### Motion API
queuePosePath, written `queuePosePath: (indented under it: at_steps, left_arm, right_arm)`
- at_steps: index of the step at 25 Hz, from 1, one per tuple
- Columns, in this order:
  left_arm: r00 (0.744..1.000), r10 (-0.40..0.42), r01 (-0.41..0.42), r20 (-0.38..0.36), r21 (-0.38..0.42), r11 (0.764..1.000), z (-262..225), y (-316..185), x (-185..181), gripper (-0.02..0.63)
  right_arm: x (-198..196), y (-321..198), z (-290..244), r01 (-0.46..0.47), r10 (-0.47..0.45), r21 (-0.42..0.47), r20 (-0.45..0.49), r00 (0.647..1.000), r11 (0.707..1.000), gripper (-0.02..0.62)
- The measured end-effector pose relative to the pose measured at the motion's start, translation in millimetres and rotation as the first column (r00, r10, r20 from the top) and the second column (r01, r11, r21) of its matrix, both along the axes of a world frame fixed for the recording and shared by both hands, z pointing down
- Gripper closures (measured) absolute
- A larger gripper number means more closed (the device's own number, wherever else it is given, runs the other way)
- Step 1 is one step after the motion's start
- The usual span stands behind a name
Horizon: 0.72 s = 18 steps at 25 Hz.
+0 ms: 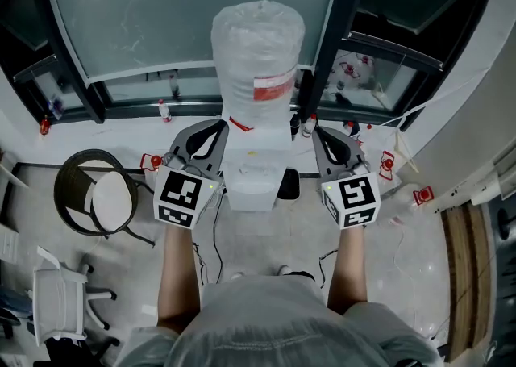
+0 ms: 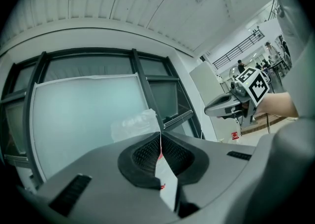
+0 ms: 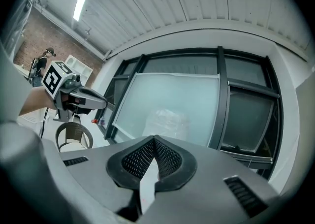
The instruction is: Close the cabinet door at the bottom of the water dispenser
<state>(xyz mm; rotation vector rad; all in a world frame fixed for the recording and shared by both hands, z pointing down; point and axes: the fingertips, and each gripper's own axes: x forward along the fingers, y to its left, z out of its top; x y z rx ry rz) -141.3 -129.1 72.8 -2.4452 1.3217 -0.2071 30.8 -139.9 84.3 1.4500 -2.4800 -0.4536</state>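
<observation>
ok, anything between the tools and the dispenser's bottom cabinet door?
Nothing visible blocks it. The shut left tool and shut right tool flank the white box-shaped water dispenser. Its bottom door can't be made out from above, so the path there can't be checked.

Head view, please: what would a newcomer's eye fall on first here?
The tall white water dispenser, topped by a plastic-wrapped bottle, stands dead centre before the frosted window. The grey left gripper and right gripper, both shut and empty, flank it. A round wicker chair sits at picture left.
</observation>
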Motion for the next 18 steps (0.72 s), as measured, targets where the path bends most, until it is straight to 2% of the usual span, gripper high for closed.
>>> queuePosePath:
  at_steps: [18]
  left_arm:
    - [1.0,-0.011,0.011,0.002,-0.017,1.0,11.2,-14.6,-4.7,0.583]
  right_arm:
    - [2.1,-14.9,12.0,-0.008,0.008,-0.009,-0.003,1.0,1.0,0.568]
